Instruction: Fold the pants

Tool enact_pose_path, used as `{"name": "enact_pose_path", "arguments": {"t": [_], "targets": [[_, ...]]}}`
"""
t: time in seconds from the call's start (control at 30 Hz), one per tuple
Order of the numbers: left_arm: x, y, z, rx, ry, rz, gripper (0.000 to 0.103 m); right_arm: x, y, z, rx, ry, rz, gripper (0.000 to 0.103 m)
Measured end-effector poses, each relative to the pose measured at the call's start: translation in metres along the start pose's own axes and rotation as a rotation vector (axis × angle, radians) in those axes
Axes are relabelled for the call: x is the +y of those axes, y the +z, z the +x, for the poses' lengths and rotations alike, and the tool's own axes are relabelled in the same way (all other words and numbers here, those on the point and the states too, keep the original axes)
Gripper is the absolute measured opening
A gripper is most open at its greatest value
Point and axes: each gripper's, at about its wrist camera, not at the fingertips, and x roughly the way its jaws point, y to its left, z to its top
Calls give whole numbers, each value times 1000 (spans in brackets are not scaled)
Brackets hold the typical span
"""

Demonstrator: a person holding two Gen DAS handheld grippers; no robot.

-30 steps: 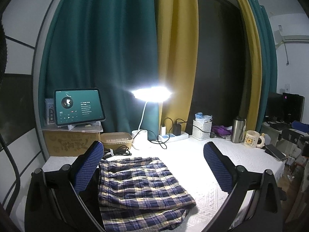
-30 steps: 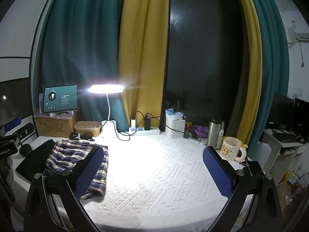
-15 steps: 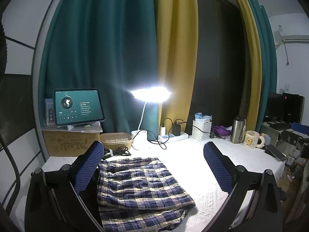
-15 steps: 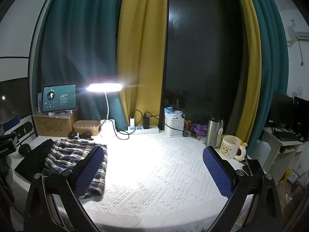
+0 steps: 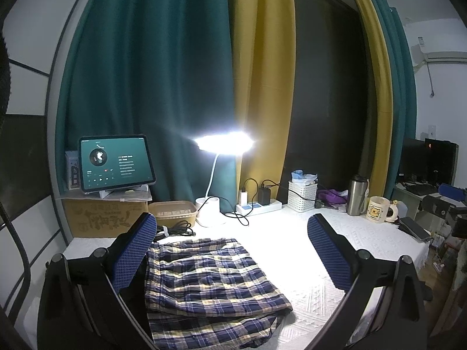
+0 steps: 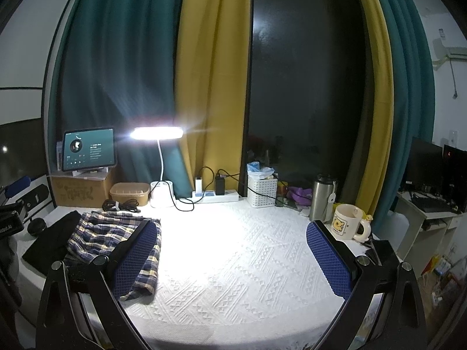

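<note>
- Already folded into layers, plaid pants [image 5: 213, 280] lying at 9 o'clock on white tablecloth [image 6: 233, 250].
- Soft, light, floppy; best pinched through stacked edges at 6 o'clock.
- Left gripper [image 5: 230, 250] spread wide, empty; right gripper [image 6: 230, 255] likewise, holding nothing.

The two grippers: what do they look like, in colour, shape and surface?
The left gripper and the right gripper look alike. Each has two long flat fingers faced with blue pads bearing a fine diamond grid. The fingers sit on black angular frames with round silver bolts. No hand or sleeve is visible.
</note>
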Motion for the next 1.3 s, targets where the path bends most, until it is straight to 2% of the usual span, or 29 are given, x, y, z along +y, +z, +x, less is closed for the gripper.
{"name": "enact_pose_path", "arguments": {"t": [1.3], "targets": [[0,0,-2,-13,-16,8,102,2,2,1,3,-2,0,103]]}}
